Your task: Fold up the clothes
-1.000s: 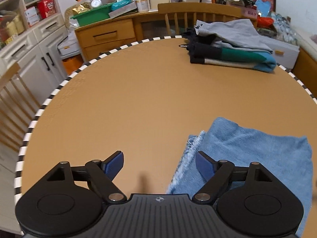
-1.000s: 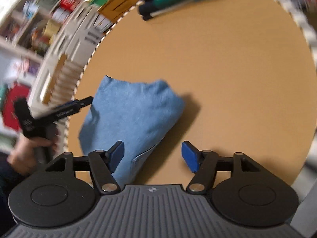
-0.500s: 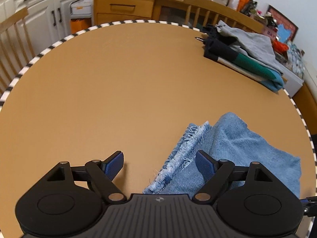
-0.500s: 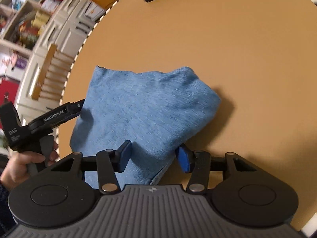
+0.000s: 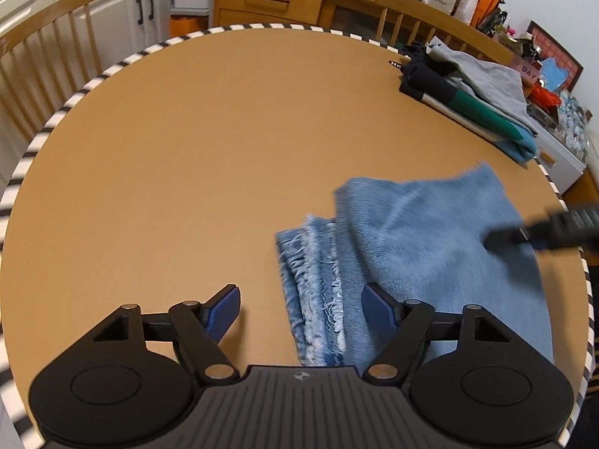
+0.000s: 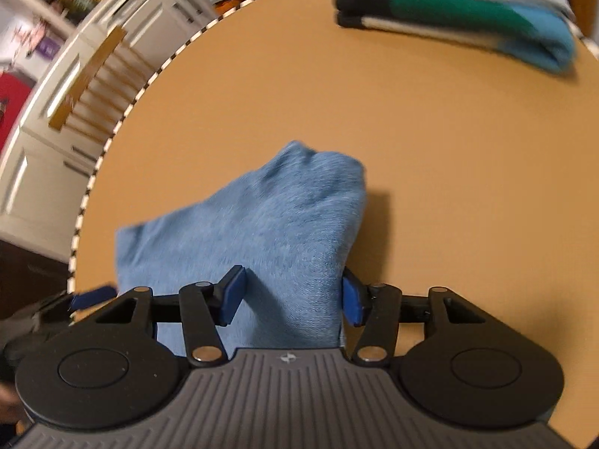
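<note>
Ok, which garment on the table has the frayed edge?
The light blue denim piece lying by the left gripper, its white fringe facing that gripper. The folded pile at the far edge, grey over black, green and teal, shows no fraying.

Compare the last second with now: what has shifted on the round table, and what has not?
The right hand-held gripper advanced over the blue denim garment, its open fingers now straddling a raised fold; no firm grip shows. The left hand-held gripper crept forward, now straddling the frayed hem, open throughout. The stack of folded clothes stayed at the far edge.
</note>
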{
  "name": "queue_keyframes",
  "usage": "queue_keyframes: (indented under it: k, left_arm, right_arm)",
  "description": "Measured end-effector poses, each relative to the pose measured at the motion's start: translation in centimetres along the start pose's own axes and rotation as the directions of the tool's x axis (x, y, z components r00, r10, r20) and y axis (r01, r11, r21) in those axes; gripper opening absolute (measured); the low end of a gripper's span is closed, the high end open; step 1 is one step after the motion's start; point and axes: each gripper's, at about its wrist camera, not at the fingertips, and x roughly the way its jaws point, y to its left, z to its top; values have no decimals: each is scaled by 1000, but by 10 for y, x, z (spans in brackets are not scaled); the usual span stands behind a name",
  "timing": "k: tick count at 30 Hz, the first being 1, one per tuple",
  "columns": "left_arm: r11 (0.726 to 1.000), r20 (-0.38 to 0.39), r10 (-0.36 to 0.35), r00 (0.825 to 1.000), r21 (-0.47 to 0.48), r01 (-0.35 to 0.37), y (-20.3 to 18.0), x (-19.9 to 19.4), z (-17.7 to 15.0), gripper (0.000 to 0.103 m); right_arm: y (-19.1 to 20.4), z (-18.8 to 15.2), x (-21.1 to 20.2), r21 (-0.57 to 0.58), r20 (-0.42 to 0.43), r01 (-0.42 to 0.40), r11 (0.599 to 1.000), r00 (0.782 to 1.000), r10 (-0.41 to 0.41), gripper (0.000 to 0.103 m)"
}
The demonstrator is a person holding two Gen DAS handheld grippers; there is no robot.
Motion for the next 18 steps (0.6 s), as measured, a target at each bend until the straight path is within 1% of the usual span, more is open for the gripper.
queue_keyframes:
  k: [2,3,4,6,8,9,12,14,15,16,18]
  left_arm:
    - [999,10,11,1000,-31,-11,1,-5,-9,79]
    - [998,10,16,1000,-59,-15,4,-8,-11,80]
    - [995,6,15,1000,-94,-15,8,-11,-12,80]
    - [988,1,11,1000,-153,-10,14,-20,-13,80]
    - [989,23,12,1000,-149,-8,12,-35,-13,79]
    - [992,43,7,999,-130,-1,7,-44,-11,79]
    - [990,96,-64,993,-119,76,-14,-61,-3,79]
    - [983,116,-134,984,-110,147,-33,-61,3,78]
    - [984,111,-145,983,-89,155,-42,-55,5,77]
    - [985,104,-154,983,-67,161,-52,-49,6,75]
    - [992,50,-118,992,-39,120,-63,-27,7,63]
  right_arm:
    - [6,2,3,-47,-8,11,999,1000,-11,60]
    - [8,1,3,-67,-10,11,998,1000,-12,64]
    - [10,0,3,-87,-13,12,996,1000,-13,66]
    - [9,1,1,-117,-24,-7,993,1000,4,65]
    - [0,0,-6,-112,-37,-45,993,998,41,64]
    - [-8,1,-10,-93,-41,-66,993,997,62,65]
    - [-34,5,-15,-16,-70,-142,990,988,140,68]
    - [-51,4,-13,66,-110,-226,972,966,232,69]
    - [-60,3,-11,118,-122,-265,957,952,279,69]
    - [-69,1,-8,162,-127,-287,944,943,308,69]
    - [-85,-2,-4,221,-126,-289,931,939,321,69]
